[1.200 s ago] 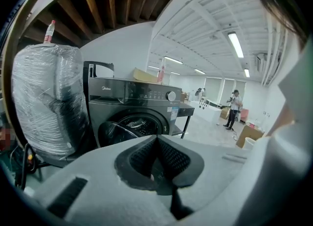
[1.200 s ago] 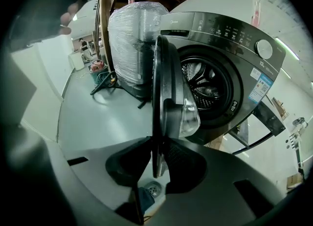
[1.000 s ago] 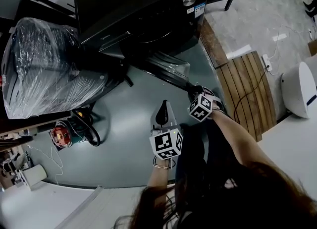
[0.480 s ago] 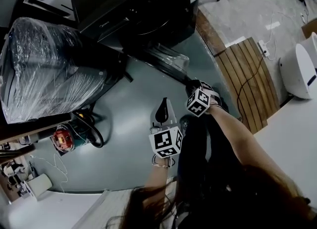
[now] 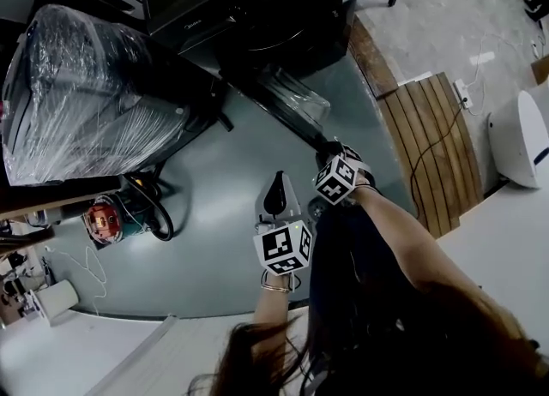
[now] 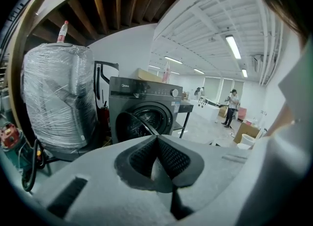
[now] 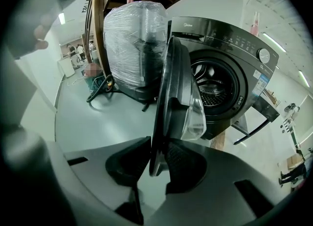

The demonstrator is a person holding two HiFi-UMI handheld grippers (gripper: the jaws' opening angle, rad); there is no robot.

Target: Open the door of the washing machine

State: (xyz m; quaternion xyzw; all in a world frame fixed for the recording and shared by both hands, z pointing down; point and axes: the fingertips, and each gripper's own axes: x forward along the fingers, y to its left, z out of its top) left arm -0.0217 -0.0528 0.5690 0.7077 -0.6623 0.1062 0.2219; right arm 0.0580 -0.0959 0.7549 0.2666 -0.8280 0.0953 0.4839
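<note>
Rim of the door (image 7: 170, 85) of the dark washing machine (image 7: 230, 73) is being gripped by the right tongs (image 7: 155, 159), the door being held swung wide open over the grey floor (image 5: 214, 206), while the left tongs (image 6: 156, 146) are being held pressed together on nothing.

Plastic-wrapped bundle (image 5: 86, 99) stands apart from wooden slats (image 5: 429, 150).

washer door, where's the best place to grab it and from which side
Take the door by its thin free rim, opposite the hinge, coming in edge-on so one jaw lands on each face. The rim is flat and narrow there, while the clear bowl bulges from the inner face further in. The right gripper grips it this way.
</note>
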